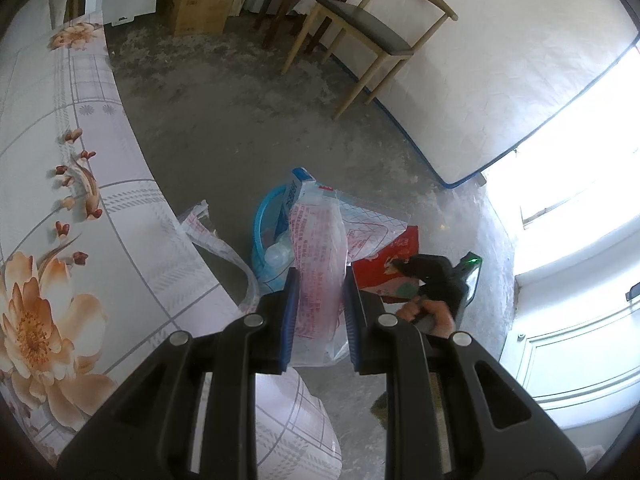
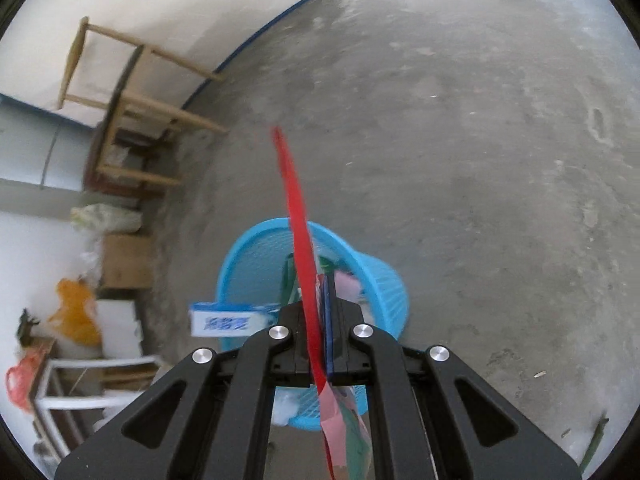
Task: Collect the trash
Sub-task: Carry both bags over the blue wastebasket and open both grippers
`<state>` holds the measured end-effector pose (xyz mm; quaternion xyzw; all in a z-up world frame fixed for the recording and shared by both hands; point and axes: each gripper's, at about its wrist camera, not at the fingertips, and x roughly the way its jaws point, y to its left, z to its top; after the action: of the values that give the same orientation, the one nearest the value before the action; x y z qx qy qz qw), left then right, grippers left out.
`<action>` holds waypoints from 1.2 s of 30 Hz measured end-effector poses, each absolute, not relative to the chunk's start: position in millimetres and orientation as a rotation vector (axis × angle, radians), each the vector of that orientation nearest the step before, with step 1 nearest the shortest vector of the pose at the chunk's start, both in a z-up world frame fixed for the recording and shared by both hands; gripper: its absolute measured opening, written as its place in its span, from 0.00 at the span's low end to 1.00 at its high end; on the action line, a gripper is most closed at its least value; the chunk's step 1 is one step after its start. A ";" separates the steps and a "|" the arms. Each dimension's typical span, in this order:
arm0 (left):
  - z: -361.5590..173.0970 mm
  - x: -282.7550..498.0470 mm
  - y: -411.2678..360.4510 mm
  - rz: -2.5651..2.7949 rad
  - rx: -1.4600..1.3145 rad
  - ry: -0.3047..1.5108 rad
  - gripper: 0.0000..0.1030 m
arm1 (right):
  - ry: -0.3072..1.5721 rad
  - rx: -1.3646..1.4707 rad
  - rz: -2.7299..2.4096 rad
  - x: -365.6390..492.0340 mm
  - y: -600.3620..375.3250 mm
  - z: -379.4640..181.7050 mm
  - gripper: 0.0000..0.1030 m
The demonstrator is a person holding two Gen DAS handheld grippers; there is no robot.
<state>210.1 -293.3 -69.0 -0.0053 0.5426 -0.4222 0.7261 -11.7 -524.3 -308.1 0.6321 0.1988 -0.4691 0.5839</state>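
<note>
- Right wrist view: right gripper (image 2: 322, 340) is clamped on a thin red wrapper (image 2: 298, 216), edge-on above the blue bin (image 2: 256, 256)
- Left gripper (image 1: 320, 300) pinches a clear plastic bag (image 1: 316, 248) over the bin
- Both look light, floppy, slippery; hold near an edge

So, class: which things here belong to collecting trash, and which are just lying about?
Job:
blue basket
red packet
clear printed bag
blue-and-white carton

Lying about:
wooden chair
cardboard box
floral tablecloth
</note>
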 end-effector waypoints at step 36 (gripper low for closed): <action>-71.4 214.6 -275.2 -0.951 -0.060 1.190 0.19 | 0.781 1.476 -0.868 60.4 -487.0 -352.3 0.04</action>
<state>214.6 -275.2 -71.4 -0.0270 0.5390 -0.4309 0.7232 60.4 -487.0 -352.3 0.6338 0.3355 -0.3728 0.5888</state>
